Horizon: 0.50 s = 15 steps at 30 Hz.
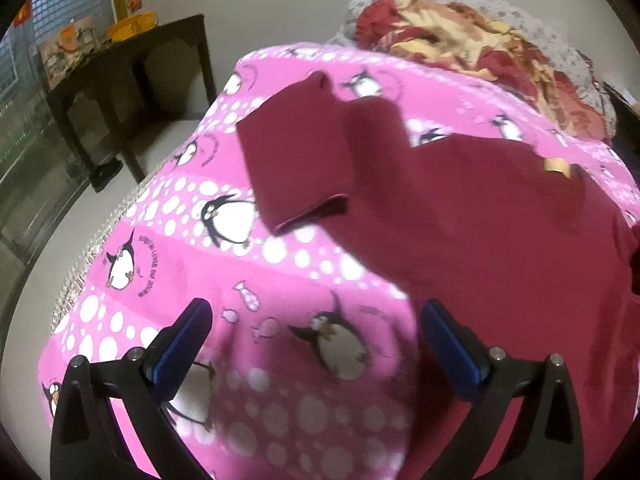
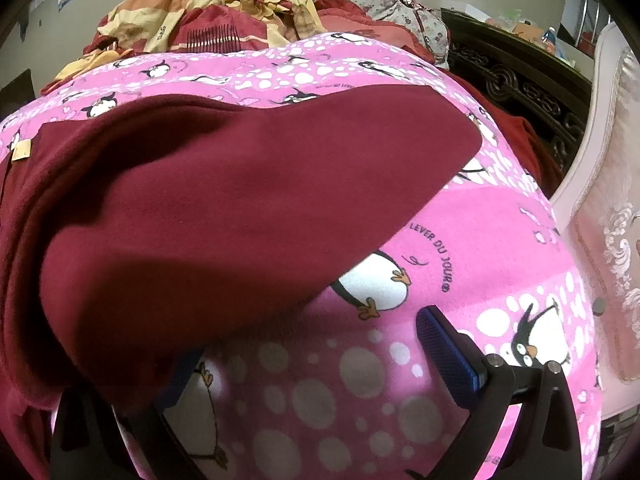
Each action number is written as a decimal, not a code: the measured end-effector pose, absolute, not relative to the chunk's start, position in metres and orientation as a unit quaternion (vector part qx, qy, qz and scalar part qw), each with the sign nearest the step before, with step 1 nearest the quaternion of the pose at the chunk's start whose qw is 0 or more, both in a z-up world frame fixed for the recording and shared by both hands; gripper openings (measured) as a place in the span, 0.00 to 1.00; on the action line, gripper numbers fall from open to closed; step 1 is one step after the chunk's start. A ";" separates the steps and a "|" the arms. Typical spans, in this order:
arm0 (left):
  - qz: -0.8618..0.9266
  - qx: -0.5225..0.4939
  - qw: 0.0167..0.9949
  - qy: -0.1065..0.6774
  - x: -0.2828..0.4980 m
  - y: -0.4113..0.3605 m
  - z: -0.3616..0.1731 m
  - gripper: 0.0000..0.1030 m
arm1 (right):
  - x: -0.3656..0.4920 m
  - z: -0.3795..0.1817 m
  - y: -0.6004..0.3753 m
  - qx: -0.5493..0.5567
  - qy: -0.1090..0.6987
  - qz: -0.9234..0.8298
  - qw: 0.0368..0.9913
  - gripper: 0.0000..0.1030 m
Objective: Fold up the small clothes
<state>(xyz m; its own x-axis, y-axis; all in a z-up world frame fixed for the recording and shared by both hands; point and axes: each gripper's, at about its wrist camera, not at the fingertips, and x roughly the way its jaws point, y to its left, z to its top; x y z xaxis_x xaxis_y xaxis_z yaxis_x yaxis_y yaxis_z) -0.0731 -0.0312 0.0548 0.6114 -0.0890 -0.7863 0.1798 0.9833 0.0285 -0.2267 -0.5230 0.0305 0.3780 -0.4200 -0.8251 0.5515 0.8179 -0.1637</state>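
Left gripper (image 1: 316,344): jaws spread wide, nothing between them, poised over the pink penguin blanket (image 1: 168,240) at the shirt's left edge; its right finger sits at or just over the shirt's margin, contact not determinable. The maroon shirt (image 1: 480,240) lies on the blanket, collar tag (image 1: 556,166) facing up toward the far side. Its left sleeve (image 1: 296,160) stretches flat toward the blanket's left edge, not folded in. Right gripper (image 2: 312,340): jaws spread; the right finger stands clear over bare blanket, the left finger is hidden beneath a raised fold of shirt (image 2: 240,200), which drapes over it; no clamp on the cloth can be seen. Judgement: the fold is at an early stage, with the right side apparently partway over and the left sleeve and the lengthwise folds outstanding. The cloth looks soft, plain, thick-knit, with few creases. A heap of red-and-yellow bedding (image 2: 208,12) occupies the blanket's far edge.
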 end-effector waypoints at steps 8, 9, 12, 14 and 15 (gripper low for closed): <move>-0.104 0.070 0.895 0.429 -0.094 -0.057 0.065 1.00 | -0.278 0.077 -0.475 0.100 0.485 -0.268 0.826 1.00; -0.107 0.072 0.894 0.428 -0.096 -0.060 0.065 1.00 | -0.283 0.087 -0.464 0.104 0.479 -0.254 0.834 1.00; -0.116 0.068 0.894 0.427 -0.100 -0.069 0.067 1.00 | -0.284 0.105 -0.429 0.093 0.480 -0.206 0.848 1.00; -0.120 0.065 0.893 0.430 -0.101 -0.075 0.068 1.00 | -0.275 0.111 -0.400 0.079 0.488 -0.178 0.851 1.00; -0.122 0.065 0.892 0.430 -0.101 -0.076 0.068 1.00 | -0.271 0.113 -0.391 0.074 0.486 -0.167 0.855 1.00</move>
<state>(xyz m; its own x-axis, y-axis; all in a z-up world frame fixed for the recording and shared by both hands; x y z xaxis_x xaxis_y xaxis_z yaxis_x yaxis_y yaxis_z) -0.1009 -0.0765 0.0684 0.6001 -0.1621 -0.7833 0.2734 0.9619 0.0104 -0.2714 -0.3908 0.1135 0.4721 -0.2126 -0.8555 0.3574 0.9333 -0.0347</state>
